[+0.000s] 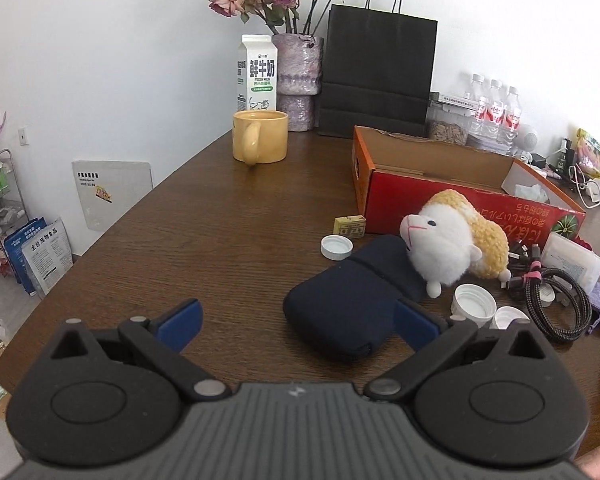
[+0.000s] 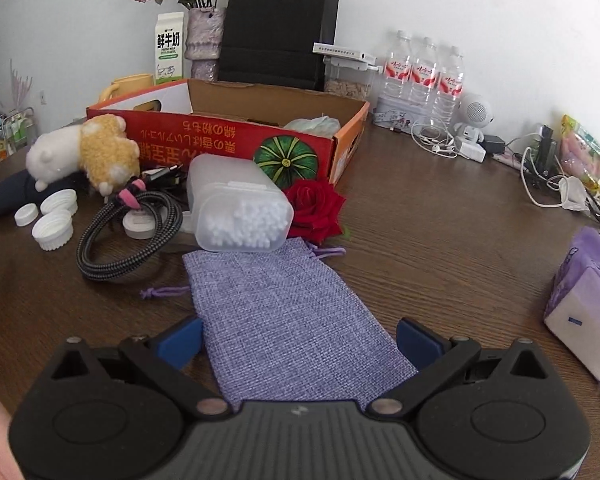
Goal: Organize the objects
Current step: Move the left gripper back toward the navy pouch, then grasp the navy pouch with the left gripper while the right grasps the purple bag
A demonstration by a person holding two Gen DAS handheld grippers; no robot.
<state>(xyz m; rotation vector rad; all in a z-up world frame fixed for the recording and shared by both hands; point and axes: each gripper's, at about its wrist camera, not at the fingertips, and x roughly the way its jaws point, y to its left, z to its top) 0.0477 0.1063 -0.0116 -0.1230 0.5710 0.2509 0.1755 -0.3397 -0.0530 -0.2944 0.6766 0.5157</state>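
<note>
My left gripper (image 1: 298,326) is open; a dark navy pouch (image 1: 352,300) lies on the table between its fingers, close to the right finger. A plush sheep (image 1: 452,240) rests against the pouch's far end. My right gripper (image 2: 298,338) is open above the near end of a purple fabric pouch (image 2: 288,312), which lies flat between the fingers. Beyond it lie a translucent box of cotton swabs (image 2: 240,208), a red rose (image 2: 316,208), a coiled braided cable (image 2: 128,236) and white caps (image 2: 54,220). An open red cardboard box (image 2: 228,136) stands behind them.
A yellow mug (image 1: 260,136), milk carton (image 1: 258,74), vase of dried roses (image 1: 298,76) and black paper bag (image 1: 376,76) stand at the back. Water bottles (image 2: 424,76), chargers and earphones (image 2: 440,144) line the right wall. A tissue pack (image 2: 584,304) lies right.
</note>
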